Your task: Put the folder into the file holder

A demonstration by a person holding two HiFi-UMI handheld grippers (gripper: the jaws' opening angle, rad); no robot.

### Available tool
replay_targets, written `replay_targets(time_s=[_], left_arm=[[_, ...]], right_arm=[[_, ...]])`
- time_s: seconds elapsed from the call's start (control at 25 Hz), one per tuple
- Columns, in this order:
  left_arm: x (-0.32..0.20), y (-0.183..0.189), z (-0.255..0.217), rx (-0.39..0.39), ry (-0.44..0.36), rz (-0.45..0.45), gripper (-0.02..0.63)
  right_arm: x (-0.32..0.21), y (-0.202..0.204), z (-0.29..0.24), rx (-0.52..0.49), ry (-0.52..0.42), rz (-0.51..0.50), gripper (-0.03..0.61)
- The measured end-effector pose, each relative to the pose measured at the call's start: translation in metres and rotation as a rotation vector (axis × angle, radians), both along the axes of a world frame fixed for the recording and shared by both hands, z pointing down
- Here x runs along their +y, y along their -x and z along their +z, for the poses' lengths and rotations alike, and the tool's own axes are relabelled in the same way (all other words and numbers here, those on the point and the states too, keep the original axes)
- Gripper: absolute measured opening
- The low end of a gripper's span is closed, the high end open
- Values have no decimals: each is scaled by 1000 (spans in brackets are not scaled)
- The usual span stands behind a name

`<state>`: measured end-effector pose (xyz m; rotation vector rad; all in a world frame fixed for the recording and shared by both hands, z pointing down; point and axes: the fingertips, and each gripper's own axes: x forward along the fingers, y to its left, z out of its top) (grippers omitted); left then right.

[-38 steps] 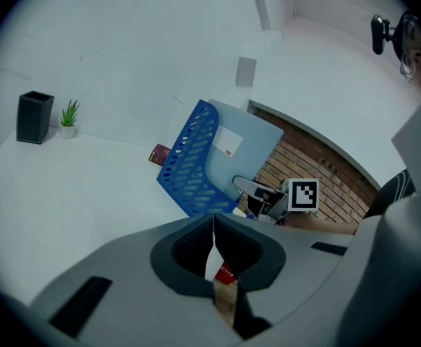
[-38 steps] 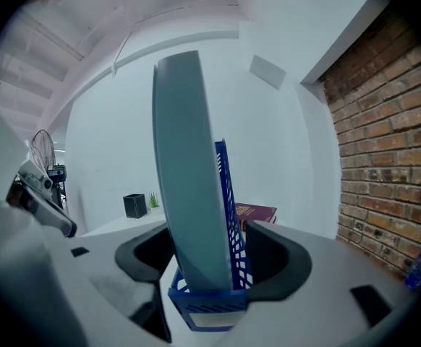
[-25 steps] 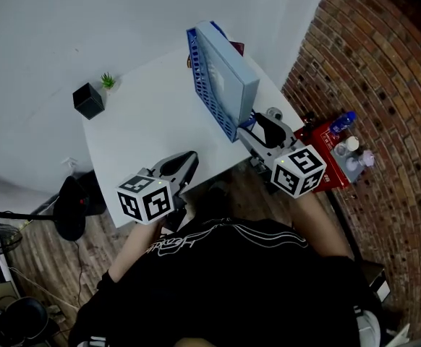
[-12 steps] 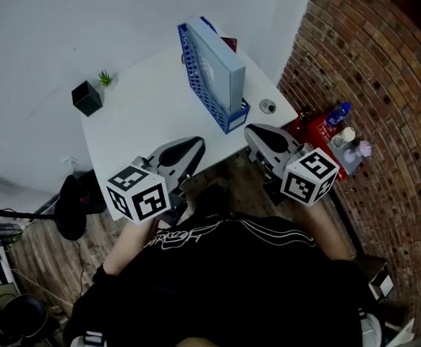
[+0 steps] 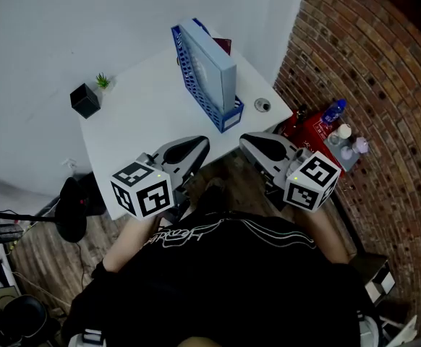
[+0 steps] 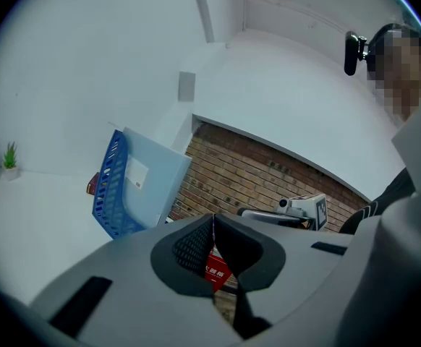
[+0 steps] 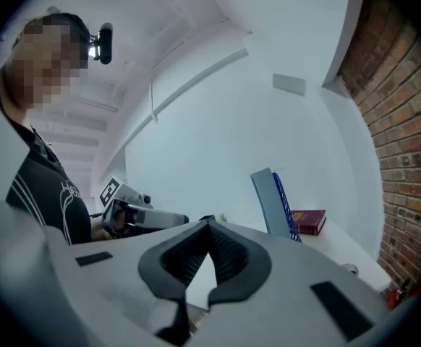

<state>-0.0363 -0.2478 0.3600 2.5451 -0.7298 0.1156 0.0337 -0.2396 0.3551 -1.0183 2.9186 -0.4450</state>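
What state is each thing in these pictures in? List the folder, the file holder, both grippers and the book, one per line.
folder: upright inside the file holder
file holder: upright on the table
left gripper: shut, empty
right gripper: shut, empty
red book: lying flat on the table

Head view looks steeply down; both gripper views share file holder point(image 5: 188, 74).

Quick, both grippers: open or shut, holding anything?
Left gripper: closed, holding nothing.
Right gripper: closed, holding nothing.
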Motion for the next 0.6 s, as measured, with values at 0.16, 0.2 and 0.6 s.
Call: replay_targets(time_s=[0.16,0.2,0.6], left_arm=[[0,2,1,-4,-3,-1,33],[0,3,1,-3,-3,-4,32],[-7,12,12,-1,20,-21,32]], right_arm=[[0,-4,0,-6,11,17,0],[0,-5,1,-15,17,21,0],[-8,4,15,-9,56,13,0]])
